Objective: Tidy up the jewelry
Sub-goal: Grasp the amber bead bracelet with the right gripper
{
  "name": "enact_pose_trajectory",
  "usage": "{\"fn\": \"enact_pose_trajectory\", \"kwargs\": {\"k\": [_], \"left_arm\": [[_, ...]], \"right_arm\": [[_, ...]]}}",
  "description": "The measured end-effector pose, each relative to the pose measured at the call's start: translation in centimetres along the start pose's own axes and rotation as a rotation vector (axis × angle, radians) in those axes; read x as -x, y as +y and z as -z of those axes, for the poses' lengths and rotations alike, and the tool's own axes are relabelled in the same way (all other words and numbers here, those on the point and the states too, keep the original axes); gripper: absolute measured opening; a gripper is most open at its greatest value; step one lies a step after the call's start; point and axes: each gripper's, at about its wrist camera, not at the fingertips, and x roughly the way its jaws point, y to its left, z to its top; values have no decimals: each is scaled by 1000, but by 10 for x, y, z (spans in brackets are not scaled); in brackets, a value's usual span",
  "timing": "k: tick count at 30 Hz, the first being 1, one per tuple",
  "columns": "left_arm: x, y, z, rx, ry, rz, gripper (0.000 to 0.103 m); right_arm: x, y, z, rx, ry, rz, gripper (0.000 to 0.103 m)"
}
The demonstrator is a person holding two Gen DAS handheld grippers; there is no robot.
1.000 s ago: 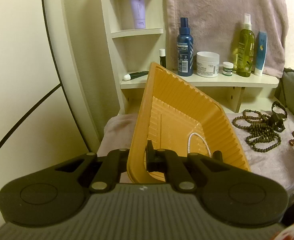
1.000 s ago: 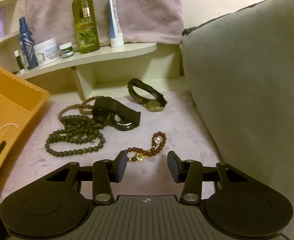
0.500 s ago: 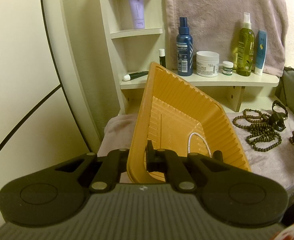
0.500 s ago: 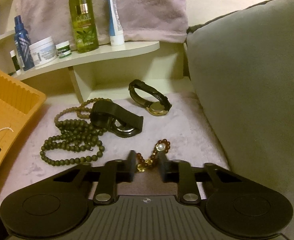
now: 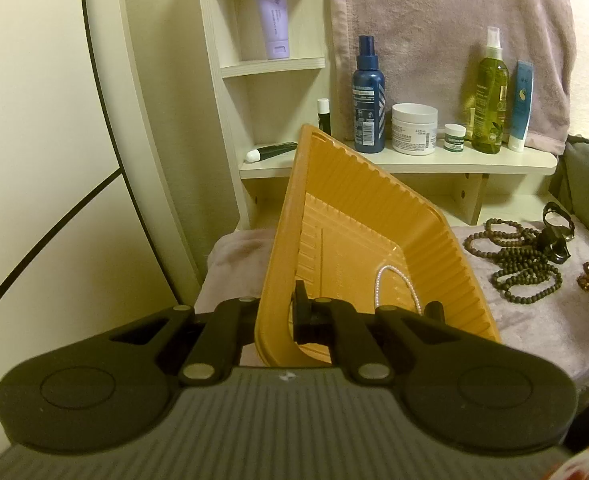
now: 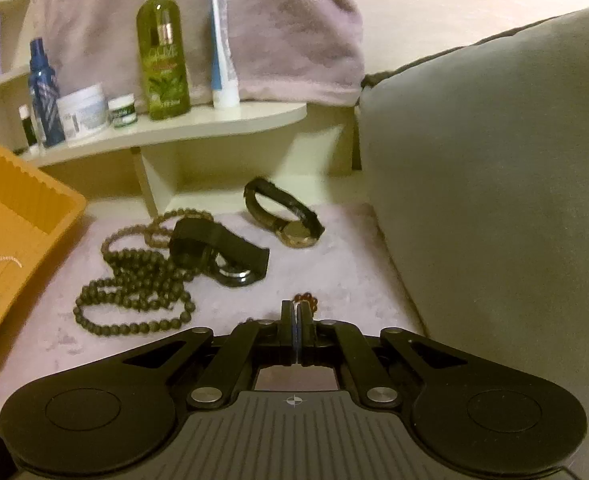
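Observation:
My left gripper (image 5: 282,304) is shut on the near wall of an orange ridged tray (image 5: 374,216), which it holds tilted up. A thin white pearl chain (image 5: 390,284) lies inside. On the pink cloth to the right lie a dark bead necklace (image 6: 134,280), a black watch (image 6: 222,248) and a gold-faced watch (image 6: 290,220). My right gripper (image 6: 295,308) is shut on an amber bead bracelet (image 6: 308,300). Only a few of its beads show past the fingertips. In the left wrist view the bracelet (image 5: 588,280) sits at the far right.
A cream shelf (image 6: 214,124) behind the cloth carries a green bottle (image 6: 162,52), a blue spray bottle (image 5: 368,96), jars and tubes. A grey cushion (image 6: 494,180) walls in the right side. A pink towel (image 5: 434,20) hangs at the back.
The right jaws have closed from wide open onto the amber bracelet, hiding most of it. The left gripper and the tray have not moved.

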Motion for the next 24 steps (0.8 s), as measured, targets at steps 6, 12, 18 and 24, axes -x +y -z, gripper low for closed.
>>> {"fn": "enact_pose_trajectory", "kwargs": {"k": [6,12,18,24], "left_arm": [[0,0,0,0,-1,-1,5],[-1,1,0,-4,0,0,5],[-1,1,0,-4,0,0,5],[-1,1,0,-4,0,-1,5]], "right_arm": [[-5,14,1,97,20,-51,8],[-17,23,9,192,42,-11,22],[-15,22,8,209,57,-19,17],[1,20,5,196,24,-20,4]]}}
